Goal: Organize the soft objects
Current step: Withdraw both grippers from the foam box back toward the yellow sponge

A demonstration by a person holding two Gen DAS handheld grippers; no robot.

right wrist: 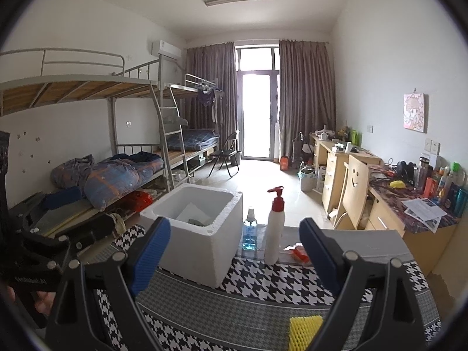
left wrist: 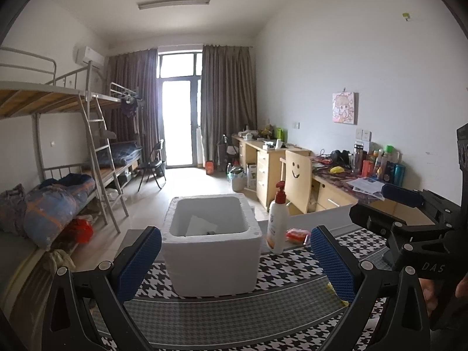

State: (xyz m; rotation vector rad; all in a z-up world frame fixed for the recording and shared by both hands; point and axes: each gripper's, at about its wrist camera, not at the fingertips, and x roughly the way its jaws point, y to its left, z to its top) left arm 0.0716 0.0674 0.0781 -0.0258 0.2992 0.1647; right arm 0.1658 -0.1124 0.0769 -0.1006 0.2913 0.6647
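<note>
Both of my tongs hang spread and empty above the houndstooth cloth [left wrist: 292, 266]. My left tongs [left wrist: 235, 260] frame the white foam box [left wrist: 212, 251], a thick-walled, matte, square tub with rounded corners. My right tongs [right wrist: 235, 251] stand apart to the same degree, their blue pads [right wrist: 152, 251] ribbed like a fine grid.

Seen only from the right wrist: a yellow foam net sleeve [right wrist: 305, 332], soft and cell-patterned, lying on the cloth just beside the right finger; a clear spray bottle [right wrist: 249, 231] of blue liquid between the box and the pump bottle [right wrist: 274, 231]; and a dull greenish soft lump [right wrist: 198, 221] inside the box beside a white sheet. From the left wrist the sleeve shows only as a yellow sliver at the right pad [left wrist: 332, 269], and the spray bottle is hidden.

Both views show the pump bottle, smooth white plastic with a red head, upright near the box, and a crinkled orange-red packet [left wrist: 297, 234] just beyond it. My right tongs appear at the left view's right edge
</note>
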